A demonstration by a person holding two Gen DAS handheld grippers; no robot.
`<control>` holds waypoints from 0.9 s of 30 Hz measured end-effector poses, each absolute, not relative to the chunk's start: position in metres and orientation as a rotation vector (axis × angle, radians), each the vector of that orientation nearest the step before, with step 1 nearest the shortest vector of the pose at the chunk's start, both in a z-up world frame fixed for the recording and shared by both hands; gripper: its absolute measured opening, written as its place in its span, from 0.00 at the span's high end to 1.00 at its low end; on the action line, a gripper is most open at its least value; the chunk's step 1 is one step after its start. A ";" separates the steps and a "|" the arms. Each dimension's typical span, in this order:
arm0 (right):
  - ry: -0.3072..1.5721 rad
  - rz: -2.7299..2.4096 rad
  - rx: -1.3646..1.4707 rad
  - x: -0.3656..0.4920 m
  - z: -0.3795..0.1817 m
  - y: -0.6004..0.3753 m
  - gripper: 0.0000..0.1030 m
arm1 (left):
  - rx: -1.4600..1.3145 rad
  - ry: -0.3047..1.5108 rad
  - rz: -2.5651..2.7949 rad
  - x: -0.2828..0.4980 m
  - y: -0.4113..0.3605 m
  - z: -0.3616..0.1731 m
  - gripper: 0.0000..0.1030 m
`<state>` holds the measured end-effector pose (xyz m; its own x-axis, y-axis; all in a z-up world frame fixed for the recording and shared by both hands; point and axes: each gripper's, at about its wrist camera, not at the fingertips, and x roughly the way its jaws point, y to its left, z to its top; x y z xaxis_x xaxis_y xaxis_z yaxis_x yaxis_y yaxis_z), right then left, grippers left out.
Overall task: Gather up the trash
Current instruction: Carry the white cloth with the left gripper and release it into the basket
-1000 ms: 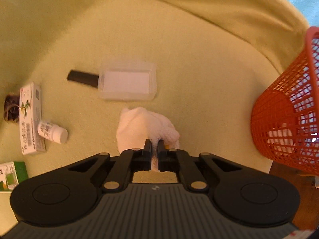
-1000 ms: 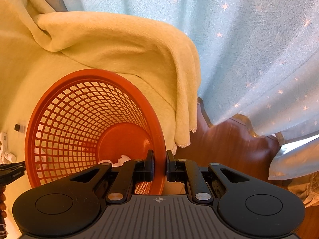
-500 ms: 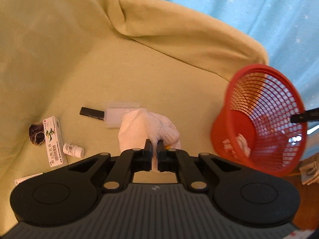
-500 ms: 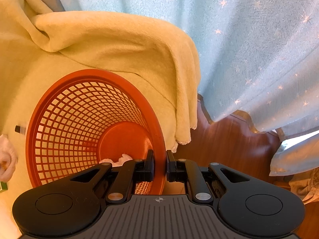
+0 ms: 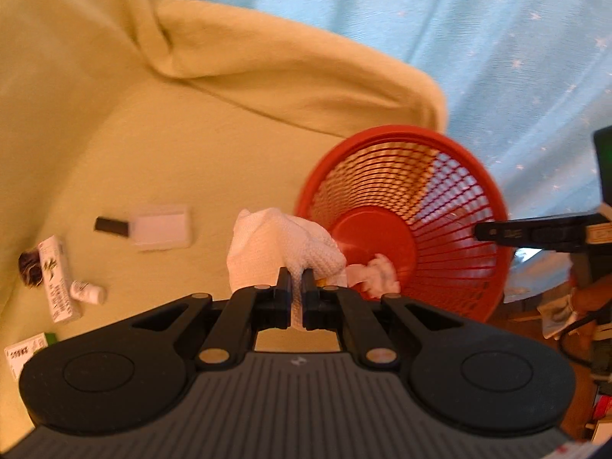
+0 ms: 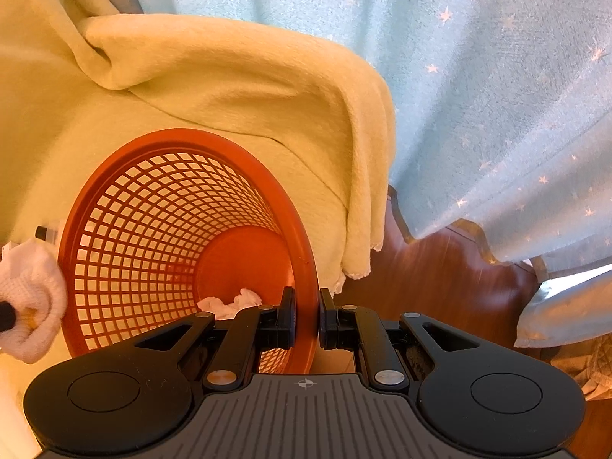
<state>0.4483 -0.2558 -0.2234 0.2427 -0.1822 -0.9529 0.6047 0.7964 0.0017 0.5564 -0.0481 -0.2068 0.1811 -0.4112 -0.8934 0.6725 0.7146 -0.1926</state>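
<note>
My left gripper (image 5: 296,281) is shut on a crumpled white paper towel (image 5: 275,248), held in the air just left of the red mesh basket (image 5: 440,176). The same towel (image 6: 30,290) shows at the left edge of the right wrist view, outside the basket's rim. My right gripper (image 6: 306,308) is shut on the rim of the red mesh basket (image 6: 153,206) and holds it tilted, mouth toward the left gripper. A crumpled white tissue (image 5: 376,275) lies inside the basket, also seen as the tissue (image 6: 233,302) near its base.
On the yellow-green blanket (image 5: 191,145) lie a clear plastic box (image 5: 162,225) with a black piece (image 5: 111,226), a white carton (image 5: 59,279), a small white bottle (image 5: 88,291) and a dark hair tie (image 5: 27,272). A blue star curtain (image 6: 478,95) hangs behind; wooden floor (image 6: 440,267) at the right.
The left gripper has lifted the paper towel off the blanket and carried it right, up to the basket's mouth. The right gripper kept its hold on the rim, basket still tilted.
</note>
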 end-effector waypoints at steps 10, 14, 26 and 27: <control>1.209 -0.554 0.407 0.446 -0.223 -0.253 0.93 | 0.276 1.163 -0.805 0.549 -0.068 -0.206 0.98; 1.209 -0.550 0.407 0.445 -0.222 -0.252 0.93 | 0.283 1.169 -0.817 0.549 -0.077 -0.206 0.98; 1.204 -0.548 0.409 0.445 -0.222 -0.252 0.93 | 0.286 1.164 -0.866 0.539 -0.099 -0.204 0.98; 1.204 -0.548 0.409 0.445 -0.222 -0.252 0.93 | 0.286 1.164 -0.871 0.537 -0.100 -0.204 0.98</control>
